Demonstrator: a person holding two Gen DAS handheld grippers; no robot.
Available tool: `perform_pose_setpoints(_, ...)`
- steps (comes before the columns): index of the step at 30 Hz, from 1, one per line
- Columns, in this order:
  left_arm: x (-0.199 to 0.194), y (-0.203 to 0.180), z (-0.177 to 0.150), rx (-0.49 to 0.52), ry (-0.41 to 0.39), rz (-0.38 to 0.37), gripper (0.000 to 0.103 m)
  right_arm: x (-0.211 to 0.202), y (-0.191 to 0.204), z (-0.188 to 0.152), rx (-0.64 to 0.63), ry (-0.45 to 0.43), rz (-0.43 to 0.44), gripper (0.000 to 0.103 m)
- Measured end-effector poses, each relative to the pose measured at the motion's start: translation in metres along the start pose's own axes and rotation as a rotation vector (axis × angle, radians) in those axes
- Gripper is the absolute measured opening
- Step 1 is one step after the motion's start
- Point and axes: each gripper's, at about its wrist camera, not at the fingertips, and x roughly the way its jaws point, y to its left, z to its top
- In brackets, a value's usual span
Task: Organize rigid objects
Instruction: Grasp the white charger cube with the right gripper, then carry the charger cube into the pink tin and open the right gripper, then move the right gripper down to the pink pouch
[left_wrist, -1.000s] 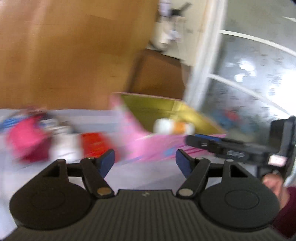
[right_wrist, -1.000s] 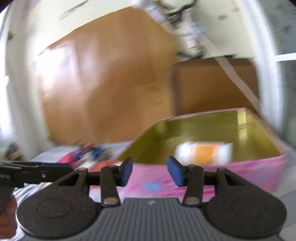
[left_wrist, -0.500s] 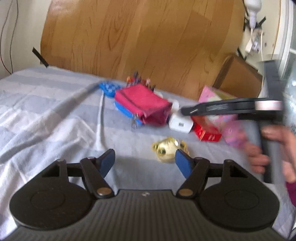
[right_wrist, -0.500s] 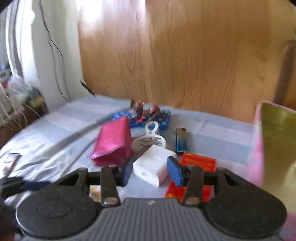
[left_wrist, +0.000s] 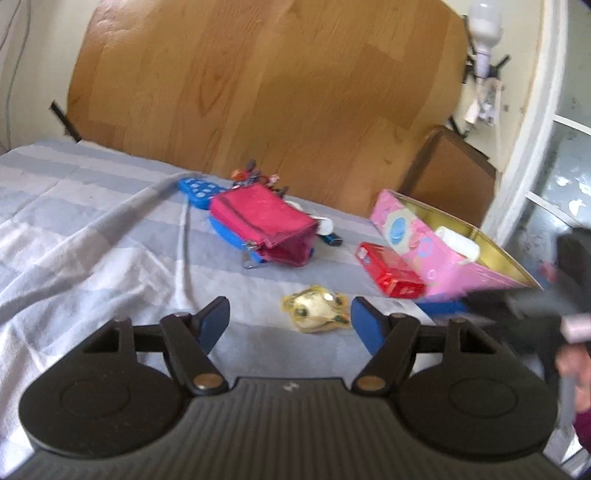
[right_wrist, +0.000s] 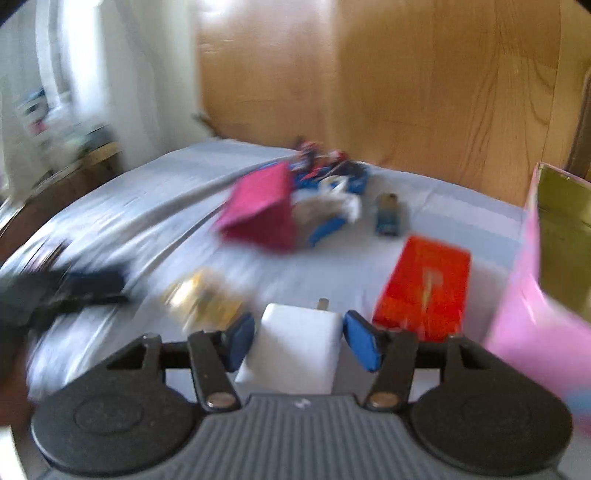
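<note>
Right wrist view: the right gripper (right_wrist: 299, 341) is straddling the white charger block (right_wrist: 295, 347) low in the centre, jaws just been opening, pads not pressing it yet, so it's lining up a pick. Next it needs to close squarely, then carry to the pink tin (right_wrist: 546, 280) at the right edge. Left gripper (left_wrist: 290, 319) is hanging wide open and empty, just short of the gold-wrapped piece (left_wrist: 316, 308).

No readable text, label, brand or number on any object.
</note>
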Motion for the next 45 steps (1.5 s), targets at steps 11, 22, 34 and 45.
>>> perform_pose_setpoints(11,0.020,-0.084,-0.007,0.014,0.237,-0.319,0.073,-0.091,0.012,-0.078,0.019,-0.099,-0.064,0.067)
perform_pose_setpoints(22,0.044,-0.114,-0.005,0.044,0.287,-0.251,0.061,-0.067,0.017,-0.076,-0.031,-0.115,-0.099,0.049)
perform_pose_setpoints(34,0.139,-0.214,0.081,0.267,0.119,-0.345,0.061,-0.107,-0.079,-0.009,0.042,-0.370,-0.382,0.049)
perform_pose_setpoints(45,0.209,-0.225,0.064,0.251,0.239,-0.242,0.063,-0.056,-0.150,-0.002,0.215,-0.247,-0.365,0.050)
